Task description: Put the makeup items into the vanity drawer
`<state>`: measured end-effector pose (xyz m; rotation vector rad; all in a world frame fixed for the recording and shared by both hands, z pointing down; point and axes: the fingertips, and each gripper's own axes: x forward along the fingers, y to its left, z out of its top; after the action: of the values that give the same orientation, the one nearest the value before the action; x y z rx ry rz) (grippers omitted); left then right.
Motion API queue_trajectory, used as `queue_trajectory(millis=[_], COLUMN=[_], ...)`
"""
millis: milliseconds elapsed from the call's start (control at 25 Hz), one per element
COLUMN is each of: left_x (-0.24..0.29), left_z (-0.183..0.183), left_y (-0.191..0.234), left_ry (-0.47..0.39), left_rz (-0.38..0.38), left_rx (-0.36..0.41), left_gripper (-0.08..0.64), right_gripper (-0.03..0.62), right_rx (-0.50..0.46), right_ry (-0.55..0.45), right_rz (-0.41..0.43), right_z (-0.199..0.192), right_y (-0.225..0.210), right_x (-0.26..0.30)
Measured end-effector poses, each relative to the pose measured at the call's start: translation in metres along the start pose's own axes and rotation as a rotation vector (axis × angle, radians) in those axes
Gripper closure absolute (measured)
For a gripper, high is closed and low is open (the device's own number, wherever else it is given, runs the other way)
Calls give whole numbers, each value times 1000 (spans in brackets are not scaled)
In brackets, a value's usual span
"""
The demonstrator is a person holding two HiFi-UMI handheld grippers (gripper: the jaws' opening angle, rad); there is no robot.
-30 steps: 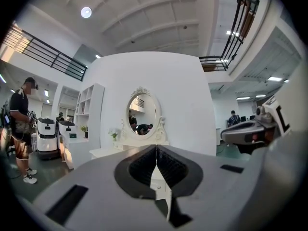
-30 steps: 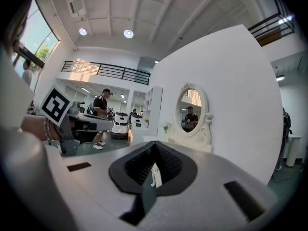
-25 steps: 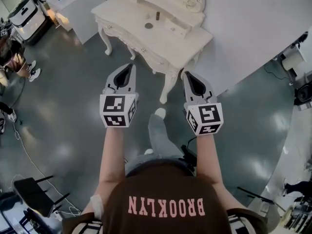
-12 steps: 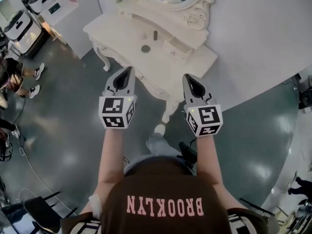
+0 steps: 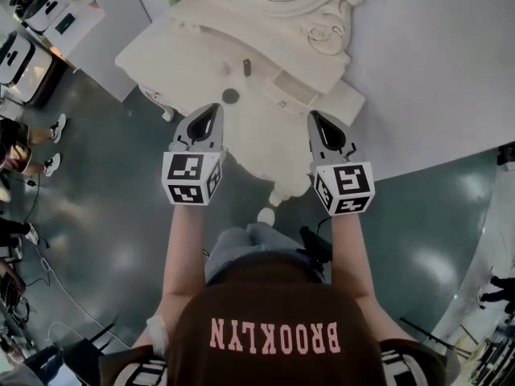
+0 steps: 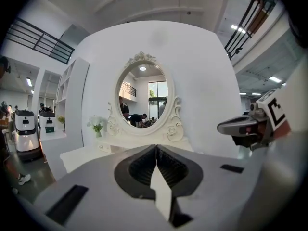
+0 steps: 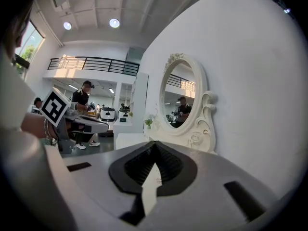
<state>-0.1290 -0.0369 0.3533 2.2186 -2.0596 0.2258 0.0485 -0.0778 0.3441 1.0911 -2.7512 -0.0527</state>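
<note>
The white vanity [image 5: 161, 51] with its oval mirror [image 5: 322, 22] stands ahead against the white wall. On its top lie a round dark compact [image 5: 231, 96], a small dark tube [image 5: 247, 67] and a pale little item [image 5: 224, 70]. A raised shelf with small drawer fronts [image 5: 290, 75] runs under the mirror. My left gripper [image 5: 215, 108] hovers at the vanity's front edge, just right of the compact, shut and empty. My right gripper [image 5: 315, 116] is level with it over the right end, also shut and empty. The mirror [image 6: 143, 97] fills the left gripper view.
People [image 5: 20, 147] stand on the dark floor at the left. White machines [image 5: 16, 51] and a counter [image 5: 56, 10] are at the back left. A flower vase [image 6: 97, 127] sits on the vanity's left end. The curved white wall [image 5: 434, 71] closes the right side.
The person has walked up to the vanity. Both grippers, still shut and side by side, went from over the floor to the vanity's front edge.
</note>
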Motion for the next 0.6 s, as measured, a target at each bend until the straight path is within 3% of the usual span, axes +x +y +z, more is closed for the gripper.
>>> queue_trajectory(millis=[200, 400, 600], left_x=[24, 58, 109], left_z=[-18, -19, -15], left_y=[24, 40, 42], left_ry=[43, 63, 88], left_rz=[0, -54, -209], left_rx=[-28, -48, -90], left_gripper=[554, 554, 552], right_gripper=[598, 598, 598], right_rx=[24, 54, 91], right_ry=[39, 70, 102], right_rz=[-34, -84, -190], right_z=[-16, -28, -33], right_y=[-17, -28, -48], right_x=[24, 45, 62])
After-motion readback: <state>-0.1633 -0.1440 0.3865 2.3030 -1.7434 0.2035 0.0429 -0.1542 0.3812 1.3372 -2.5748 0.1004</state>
